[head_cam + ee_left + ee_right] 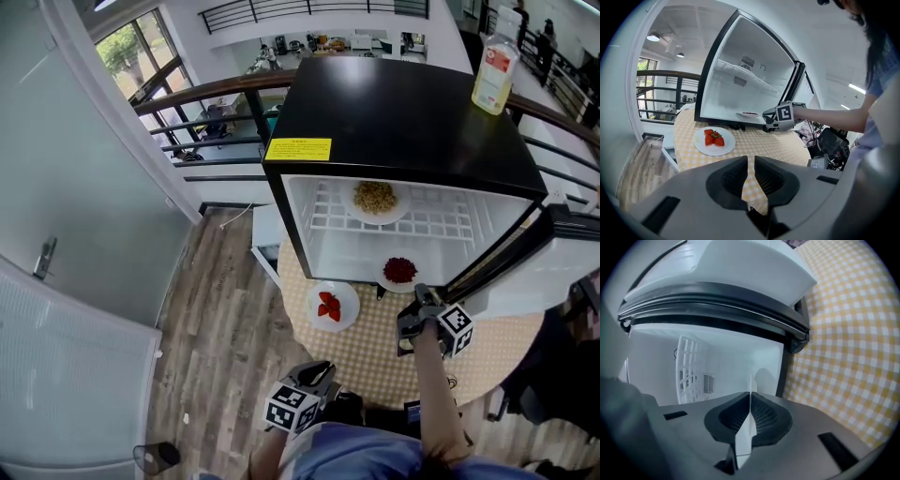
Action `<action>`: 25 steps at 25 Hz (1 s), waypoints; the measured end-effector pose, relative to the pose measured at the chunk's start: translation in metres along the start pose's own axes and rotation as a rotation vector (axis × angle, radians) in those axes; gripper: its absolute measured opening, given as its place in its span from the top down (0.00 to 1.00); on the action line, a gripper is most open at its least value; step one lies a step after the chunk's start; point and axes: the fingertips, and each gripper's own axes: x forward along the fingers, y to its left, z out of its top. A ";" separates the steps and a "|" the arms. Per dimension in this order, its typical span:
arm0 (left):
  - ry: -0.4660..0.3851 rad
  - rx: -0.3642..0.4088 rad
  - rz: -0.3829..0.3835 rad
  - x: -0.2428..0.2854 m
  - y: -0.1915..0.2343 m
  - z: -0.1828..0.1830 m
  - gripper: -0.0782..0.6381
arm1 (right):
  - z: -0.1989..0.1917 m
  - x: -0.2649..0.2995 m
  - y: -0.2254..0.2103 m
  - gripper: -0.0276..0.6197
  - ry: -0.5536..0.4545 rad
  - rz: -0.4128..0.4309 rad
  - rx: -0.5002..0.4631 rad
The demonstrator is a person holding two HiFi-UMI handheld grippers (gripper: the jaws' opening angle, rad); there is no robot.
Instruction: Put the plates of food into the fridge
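A black mini fridge (403, 122) stands open on a round table with a yellow checked cloth (375, 352). On its wire shelf rests a plate of noodles (375, 199). A white plate of dark red food (399, 272) sits at the front of the fridge floor, and my right gripper (412, 302) is shut on its near rim (750, 416), which shows edge-on between the pads. A plate of strawberries (332, 306) lies on the cloth to the left of the fridge mouth. My left gripper (319, 375) hangs back at the table's near edge, jaws a narrow gap apart and holding nothing.
The fridge door (525, 253) swings out to the right, close beside my right gripper. A plastic bottle (494, 73) stands on the fridge top. A railing (206, 103) runs behind, a white door (66, 375) is at the left, and cables and gear (829, 145) lie right of the table.
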 end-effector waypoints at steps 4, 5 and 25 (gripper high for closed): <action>0.003 -0.006 0.003 -0.005 0.003 -0.004 0.83 | 0.010 0.008 -0.004 0.92 -0.071 -0.020 0.004; 0.001 -0.008 0.007 -0.007 0.005 -0.004 0.83 | 0.012 0.011 -0.005 0.92 -0.084 -0.021 0.010; -0.011 -0.083 0.097 -0.034 0.020 -0.021 0.83 | 0.038 0.050 -0.012 0.80 -0.150 -0.187 -0.240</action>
